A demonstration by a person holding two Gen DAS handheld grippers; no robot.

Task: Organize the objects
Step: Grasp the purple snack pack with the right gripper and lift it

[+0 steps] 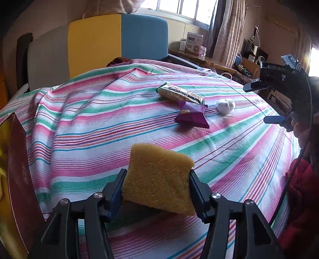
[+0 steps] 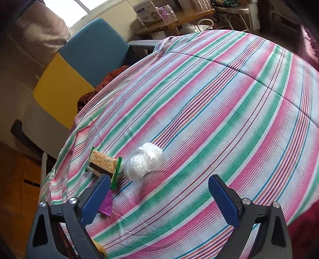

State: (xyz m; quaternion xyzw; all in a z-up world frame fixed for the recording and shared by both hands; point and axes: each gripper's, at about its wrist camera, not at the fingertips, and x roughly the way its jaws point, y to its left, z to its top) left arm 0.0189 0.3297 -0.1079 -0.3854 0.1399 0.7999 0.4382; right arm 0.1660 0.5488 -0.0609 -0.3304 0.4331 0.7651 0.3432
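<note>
Sponge (image 1: 159, 179) — between left tool (image 1: 156, 186) fingers

- You are working in a home bedroom: a striped bedsheet (image 1: 119, 123) is filling mid-frame.
- A curtained window (image 1: 187, 10) is glowing at top, a cluttered wooden desk (image 1: 209, 61) sitting upper right.

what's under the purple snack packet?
The purple snack packet lies on the striped bedcover; its far end touches or overlaps the green cracker pack. Anything beneath it is covered.
</note>
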